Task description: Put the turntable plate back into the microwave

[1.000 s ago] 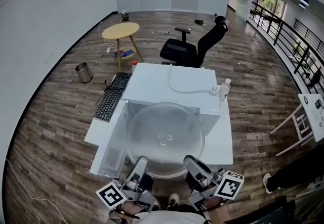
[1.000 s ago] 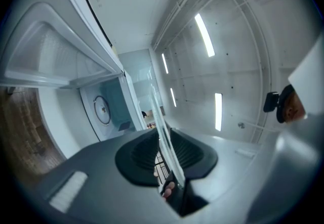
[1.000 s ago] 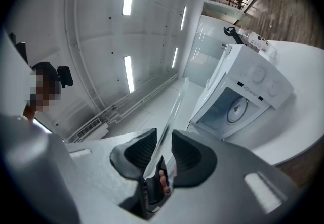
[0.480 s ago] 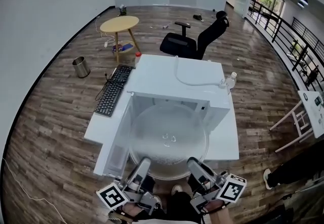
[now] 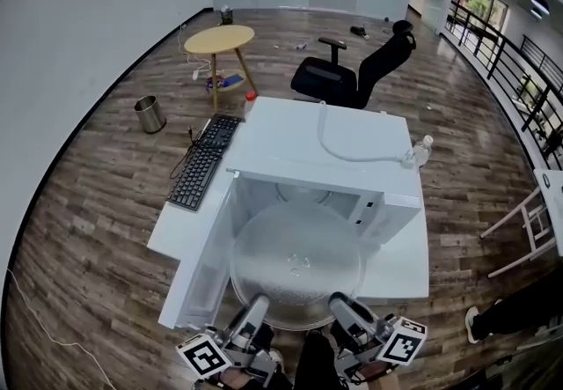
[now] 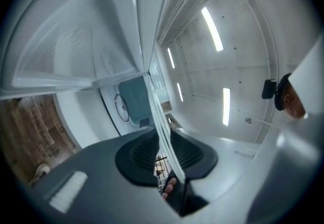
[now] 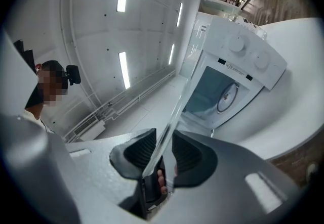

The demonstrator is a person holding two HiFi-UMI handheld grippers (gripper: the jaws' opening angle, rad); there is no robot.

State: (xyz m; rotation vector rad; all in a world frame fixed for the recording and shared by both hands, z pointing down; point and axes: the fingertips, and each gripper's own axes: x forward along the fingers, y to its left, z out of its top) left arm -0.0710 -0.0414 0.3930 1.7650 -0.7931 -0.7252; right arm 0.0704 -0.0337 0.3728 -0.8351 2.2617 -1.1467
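Head view has you holding the round clear glass turntable plate (image 5: 297, 265) roughly level in front of the white microwave (image 5: 352, 150), whose door (image 5: 204, 265) stands swung wide to the left. The plate's far edge reaches the mouth of the open cavity. Its near edge sits at your two claws, over the front edge of the white desk (image 5: 406, 261).

Your left claw (image 5: 255, 316) has the near-left part of the rim and your right claw (image 5: 346, 313) the near-right part, side by side.

In the left gripper view, the left claw (image 6: 162, 144) is pinching the plate: the glass edge (image 6: 161, 122) runs straight between the black ribbed pads (image 6: 140, 152), which press on it from both sides. The right gripper view shows the same for the right claw (image 7: 163, 152), with its pads (image 7: 188, 152) clamped on the thin glass rim (image 7: 174, 112) and the microwave's open front (image 7: 217, 94) just beyond.

A white cable (image 5: 339, 149) lies across the microwave's top. A black keyboard (image 5: 202, 170) rests on the desk's left part, and a clear bottle (image 5: 422, 149) stands at the right, beside the microwave. A black office chair (image 5: 352, 80) stands behind the desk.
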